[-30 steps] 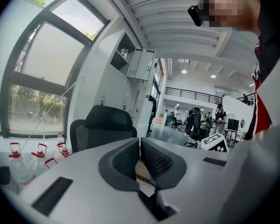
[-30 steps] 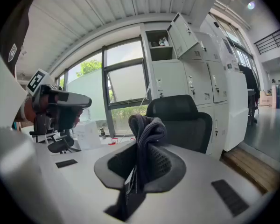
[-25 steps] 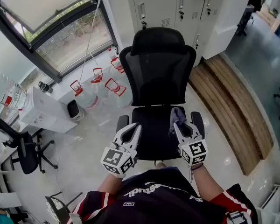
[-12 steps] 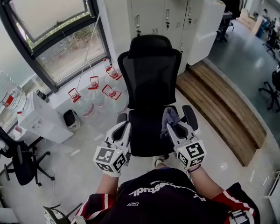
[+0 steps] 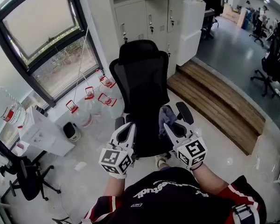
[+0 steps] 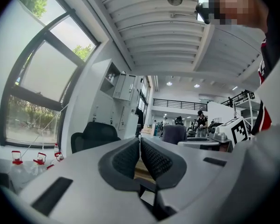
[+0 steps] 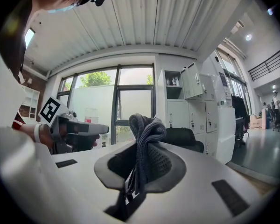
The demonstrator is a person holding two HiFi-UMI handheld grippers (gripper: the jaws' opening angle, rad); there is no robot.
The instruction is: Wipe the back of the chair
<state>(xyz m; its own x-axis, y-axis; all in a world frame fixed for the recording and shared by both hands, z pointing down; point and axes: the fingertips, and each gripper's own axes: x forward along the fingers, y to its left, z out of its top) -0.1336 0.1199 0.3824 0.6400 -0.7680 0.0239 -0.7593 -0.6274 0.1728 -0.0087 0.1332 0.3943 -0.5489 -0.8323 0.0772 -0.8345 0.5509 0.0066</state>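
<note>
Open room between armrests (image 5: 184,113), before backrest (image 5: 141,85)

1. White lettering runs across the person's dark shirt (image 5: 164,196). It is upside down in the head view and too blurred to read with certainty.
2. The left gripper (image 5: 125,129) and right gripper (image 5: 170,126) each bear black-and-white square markers, which are patterns with no letters or digits.
3. The water jugs (image 5: 90,96) by the window show red tags, with print too small to read.
4. The large bottle (image 5: 7,111) has a red-and-white label, which is illegible.
</note>
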